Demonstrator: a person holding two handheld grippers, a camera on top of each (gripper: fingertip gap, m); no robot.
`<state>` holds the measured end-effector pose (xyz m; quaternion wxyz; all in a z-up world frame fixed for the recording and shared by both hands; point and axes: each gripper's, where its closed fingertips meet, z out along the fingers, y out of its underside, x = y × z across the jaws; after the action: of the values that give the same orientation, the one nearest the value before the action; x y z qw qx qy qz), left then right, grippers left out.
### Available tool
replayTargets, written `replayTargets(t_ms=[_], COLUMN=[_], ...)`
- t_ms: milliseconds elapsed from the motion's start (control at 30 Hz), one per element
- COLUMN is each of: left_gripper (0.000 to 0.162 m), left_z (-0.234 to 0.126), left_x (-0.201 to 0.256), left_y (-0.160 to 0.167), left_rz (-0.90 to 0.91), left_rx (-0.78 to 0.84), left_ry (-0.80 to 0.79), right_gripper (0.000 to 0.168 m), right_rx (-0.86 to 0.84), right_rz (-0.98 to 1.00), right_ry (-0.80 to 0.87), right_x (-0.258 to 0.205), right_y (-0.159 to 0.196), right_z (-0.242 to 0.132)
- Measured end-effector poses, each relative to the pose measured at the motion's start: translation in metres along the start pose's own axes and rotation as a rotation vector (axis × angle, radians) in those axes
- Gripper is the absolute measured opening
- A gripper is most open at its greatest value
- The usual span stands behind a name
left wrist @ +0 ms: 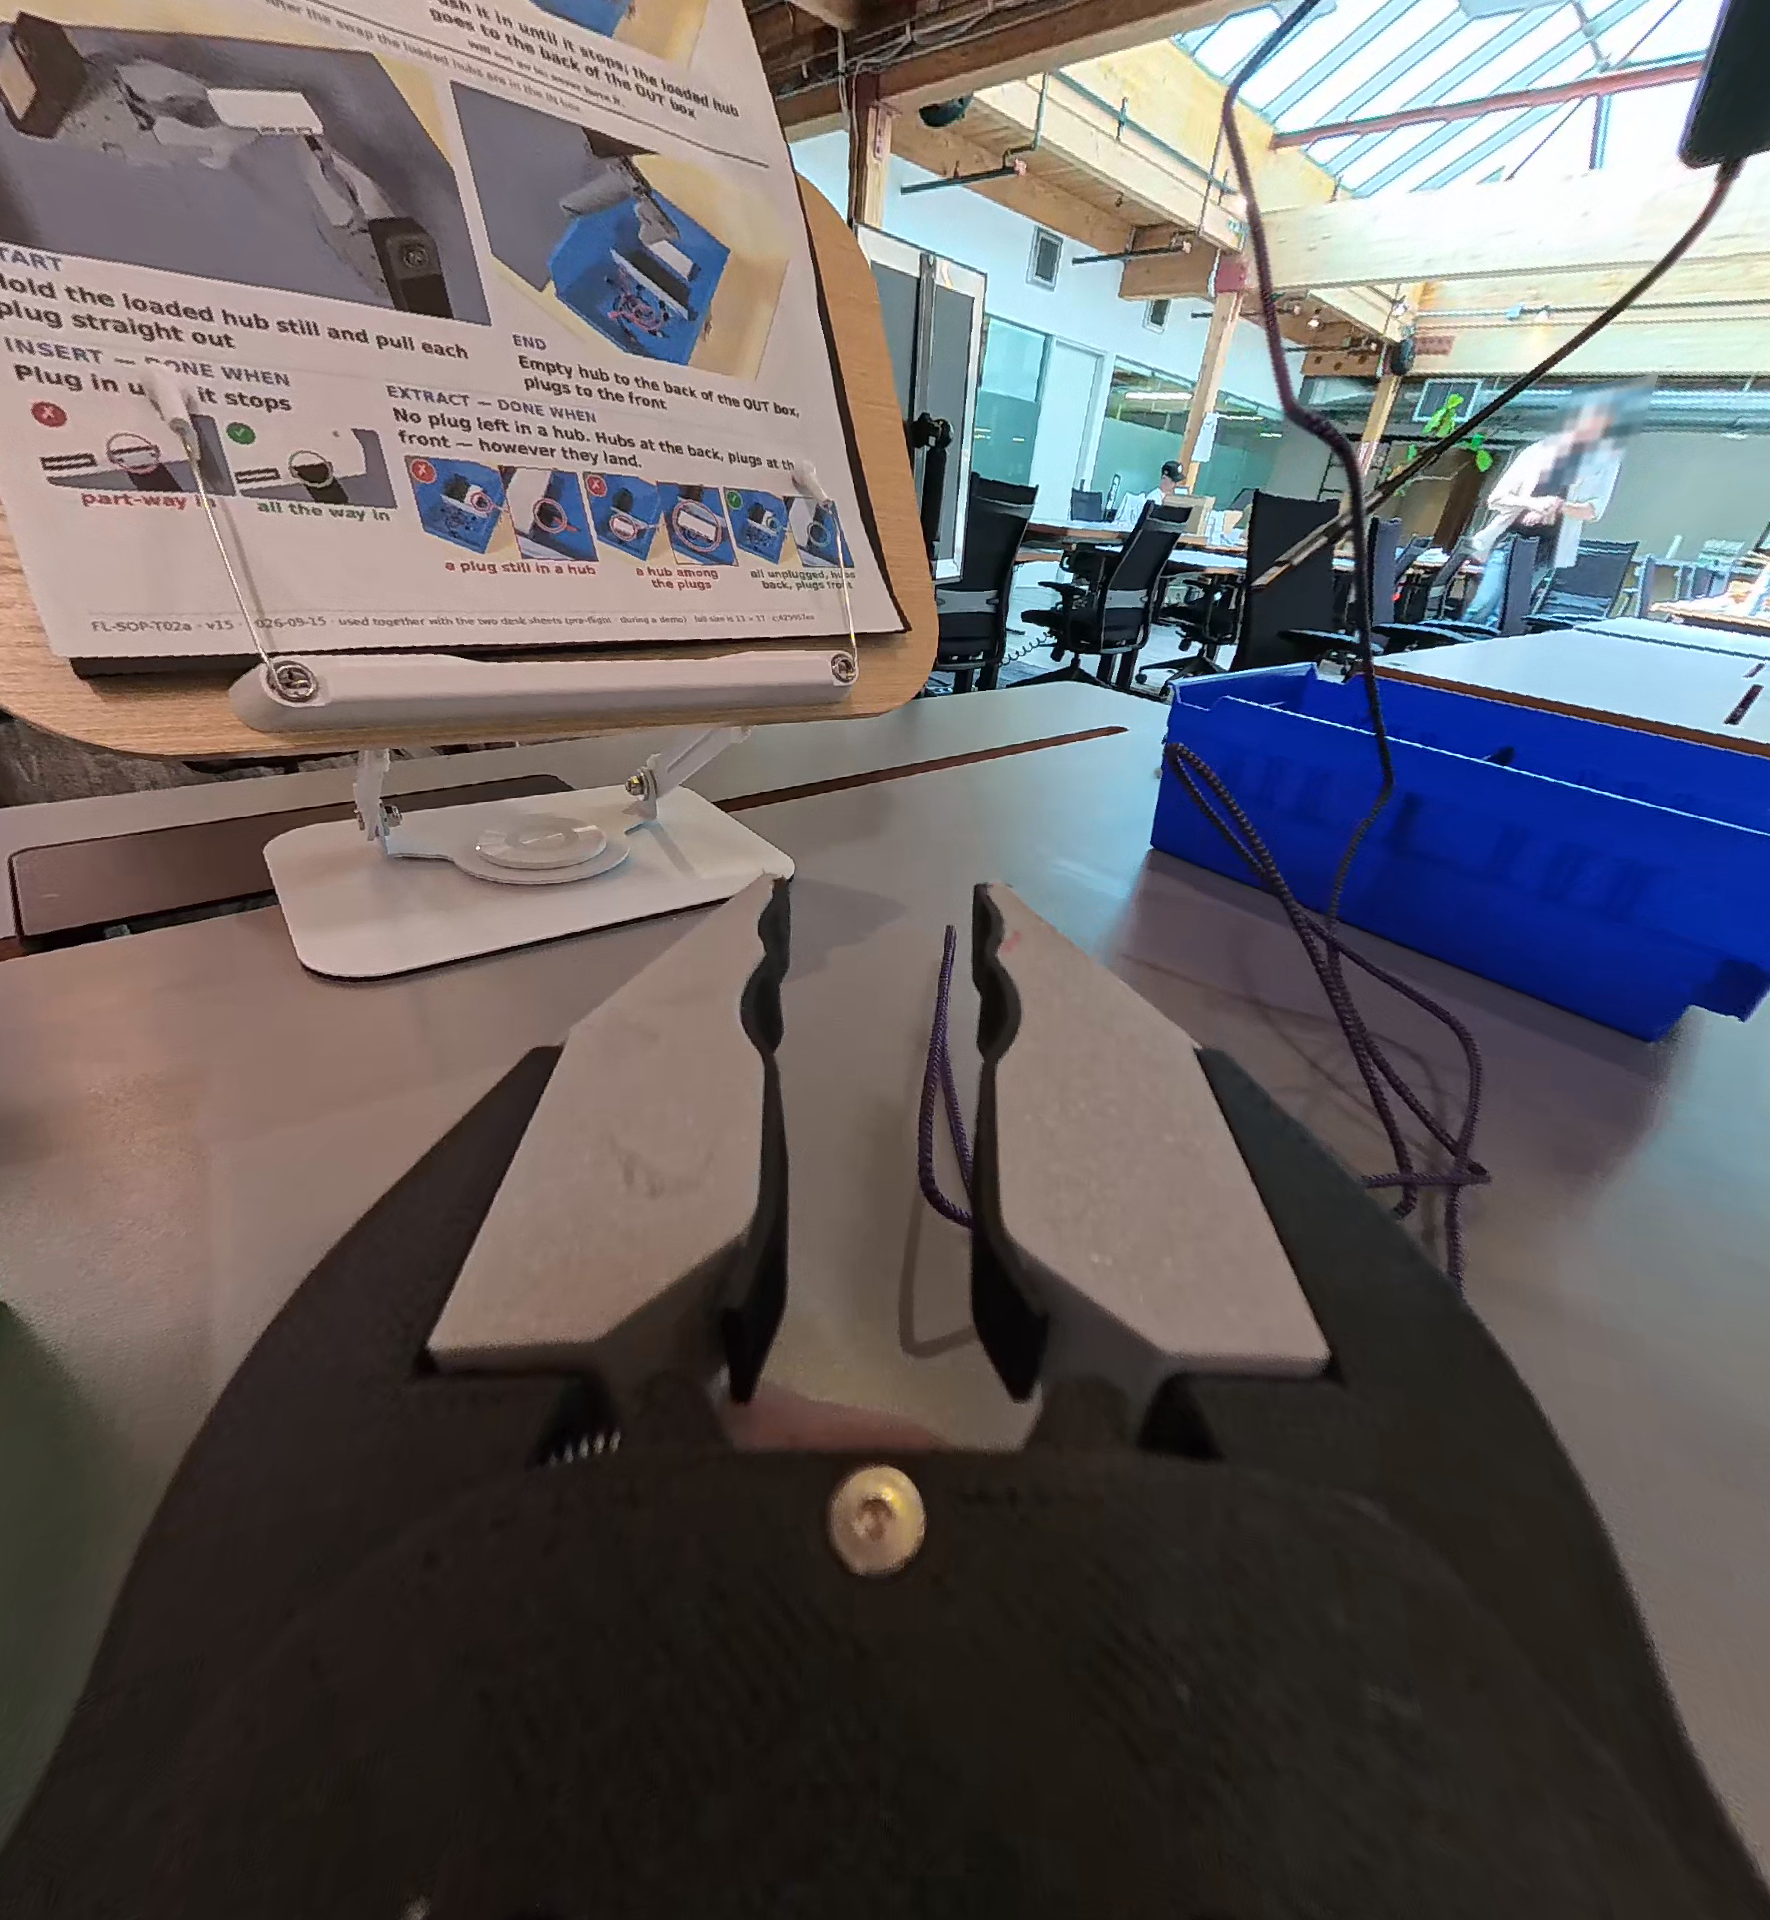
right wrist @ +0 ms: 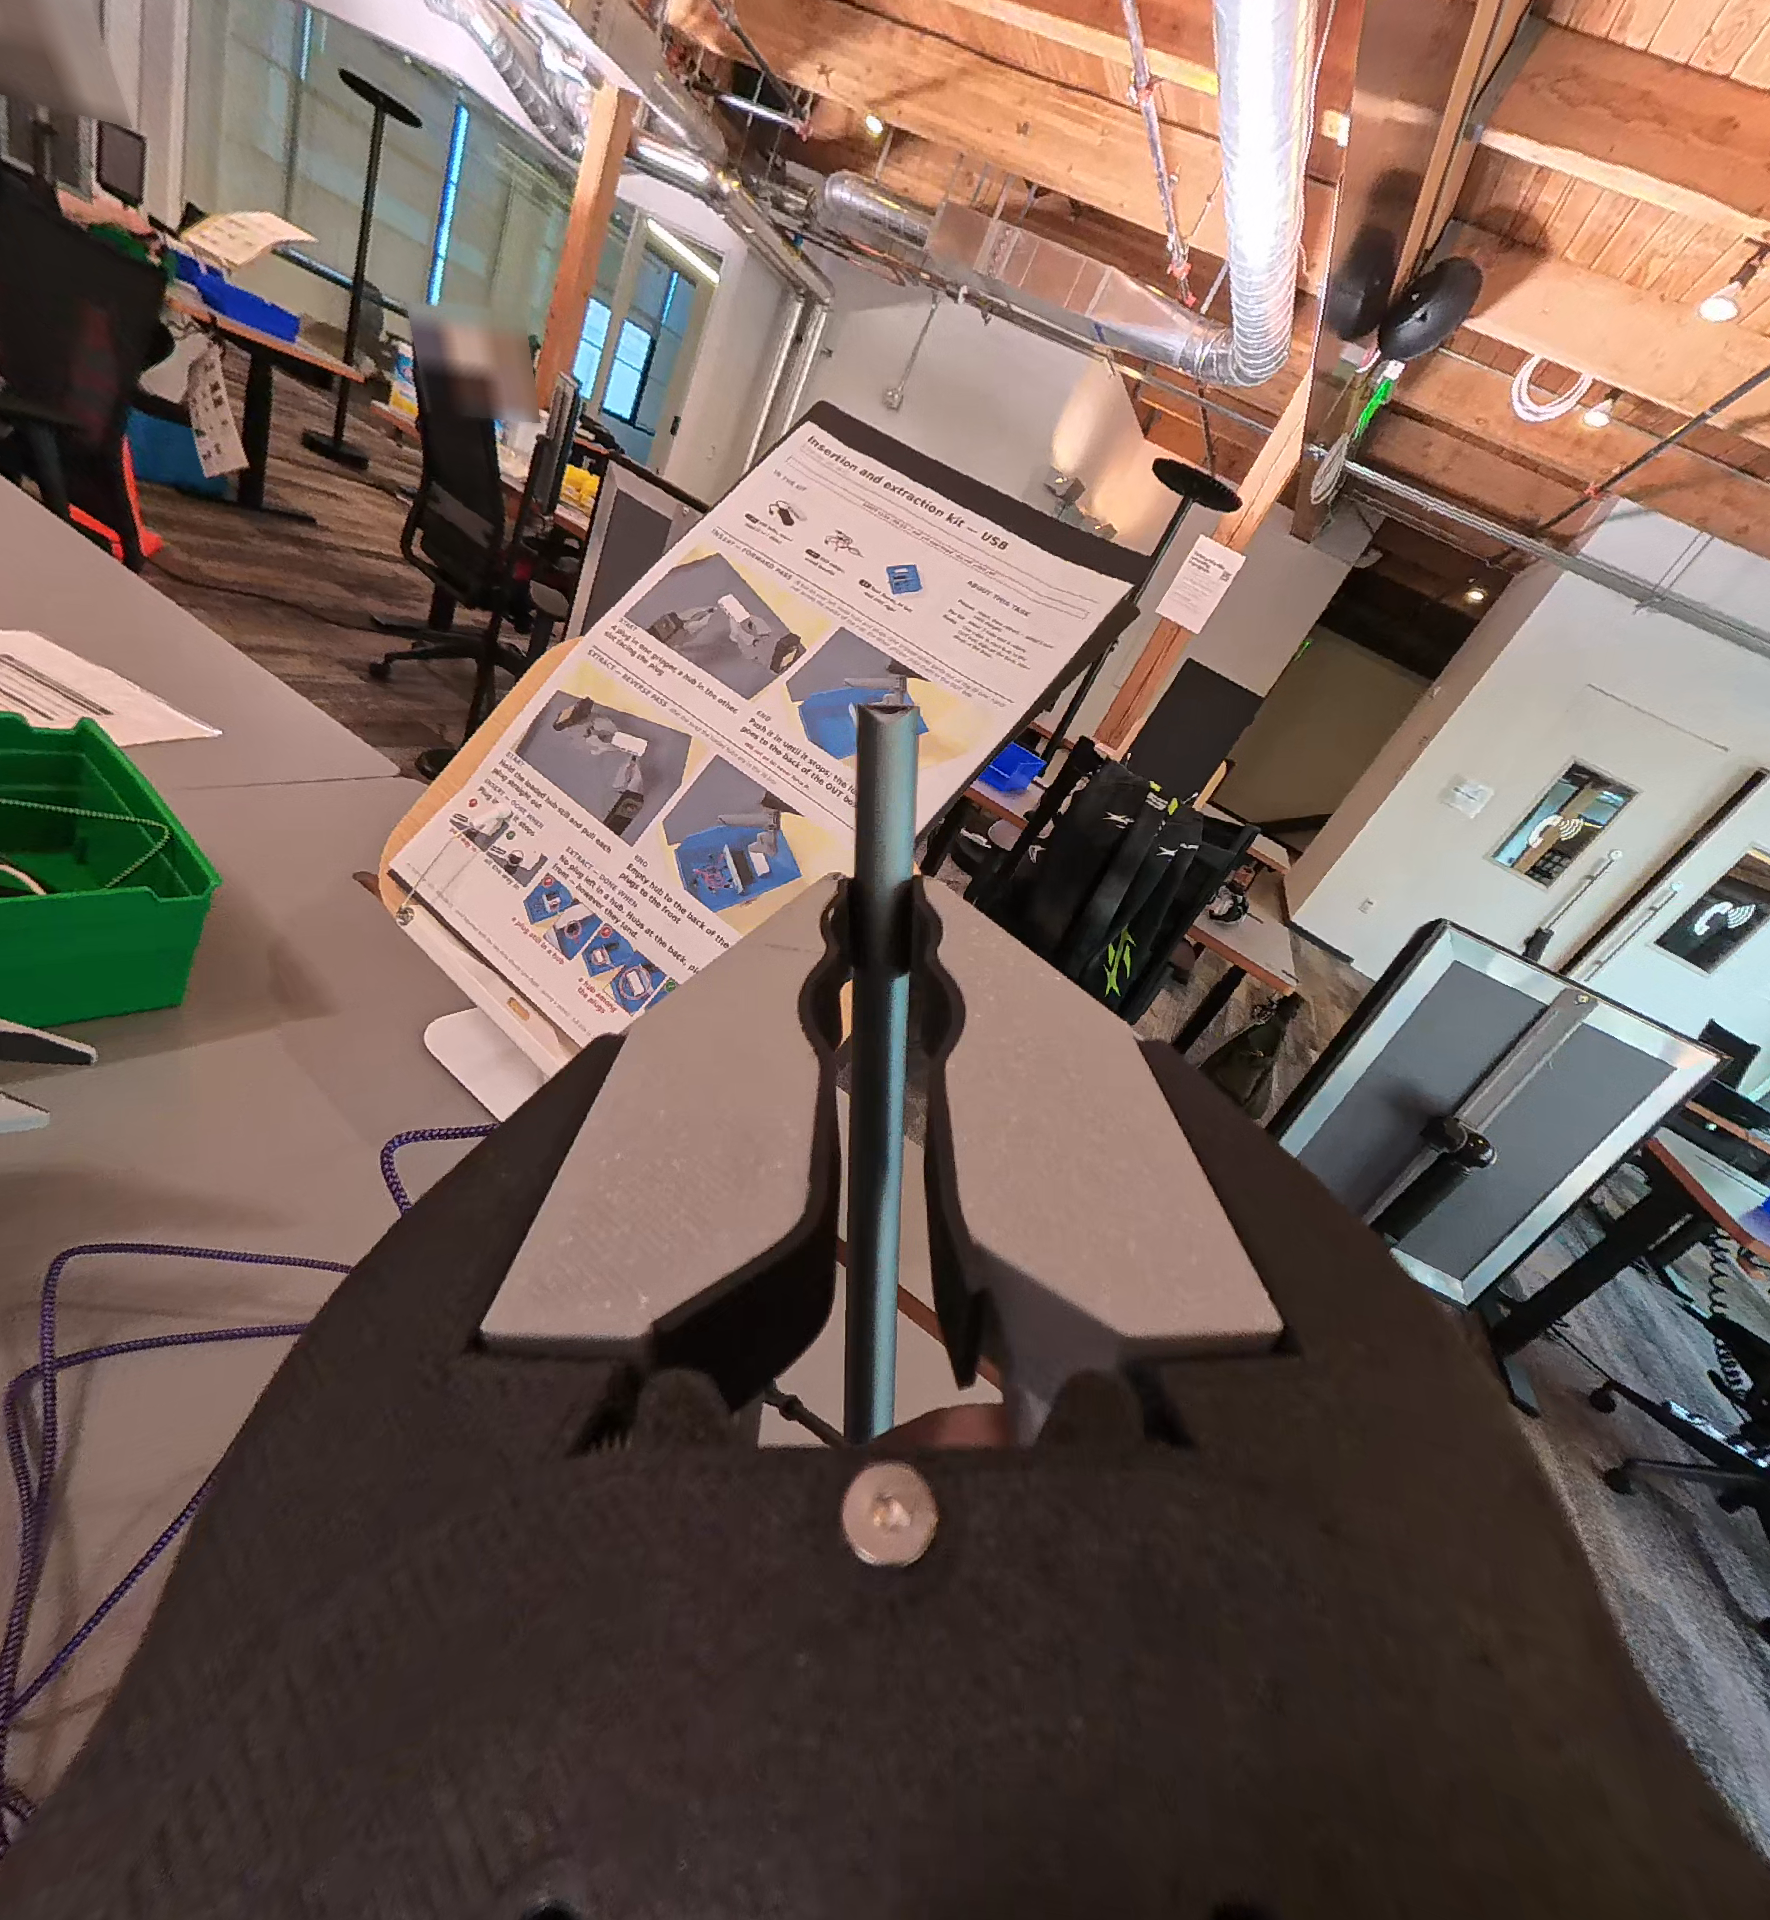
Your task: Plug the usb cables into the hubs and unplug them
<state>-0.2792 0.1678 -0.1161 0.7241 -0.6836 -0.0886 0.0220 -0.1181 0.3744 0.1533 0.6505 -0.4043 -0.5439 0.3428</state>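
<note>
Between the right tongs (right wrist: pixel 878 940), closed on it, a slim dark-grey metal hub (right wrist: pixel 879 1039) is seen edge-on, pointing to 12 o'clock. Only the left view shows the left tongs (left wrist: pixel 879 940) parted, a purple braided cable (left wrist: pixel 1380 1039) at 2 o'clock trailing over the grey surface (left wrist: pixel 237 1091) beside a blue plastic bin (left wrist: pixel 1483 873).

A printed instruction sheet (left wrist: pixel 393 343) with headings, captions and small photos is standing on a wooden easel stand (left wrist: pixel 860 499), legible in both views. Another printed page (right wrist: pixel 39 686) is lying on the bench (right wrist: pixel 237 1091), too blurred to read. A small notice (right wrist: pixel 1201 584) is hanging on a wooden post.
</note>
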Motion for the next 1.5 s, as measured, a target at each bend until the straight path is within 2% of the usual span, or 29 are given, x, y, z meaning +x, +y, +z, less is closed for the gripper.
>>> replayTargets(t_ms=[800,1000,1133,1300,1433,1500], left_gripper=[0.030,0.031,0.031,0.031,0.031,0.031], left_z=[0.000,0.000,-0.001,0.000,0.000,0.000], left_x=[-0.001,-0.002,-0.002,-0.001,-0.001,-0.001], left_y=[0.001,0.002,0.002,0.002,0.003,0.003], left_rz=[0.008,0.008,0.006,0.009,0.013,0.013], left_rx=[-0.003,-0.007,-0.007,-0.008,-0.010,-0.012], left_ry=[-0.007,-0.010,-0.012,-0.009,-0.009,-0.009], right_gripper=[0.007,0.007,0.007,0.007,0.007,0.008], right_rx=[-0.030,-0.064,-0.054,-0.107,-0.253,-0.347], right_rz=[-0.008,-0.018,0.001,0.015,-0.051,-0.144], right_ry=[0.062,0.129,0.244,0.345,0.323,0.305], right_x=[0.018,0.036,0.063,0.091,0.092,0.087], right_y=[0.018,0.036,0.046,0.078,0.125,0.152], right_z=[-0.014,-0.017,-0.026,-0.034,-0.030,-0.027])
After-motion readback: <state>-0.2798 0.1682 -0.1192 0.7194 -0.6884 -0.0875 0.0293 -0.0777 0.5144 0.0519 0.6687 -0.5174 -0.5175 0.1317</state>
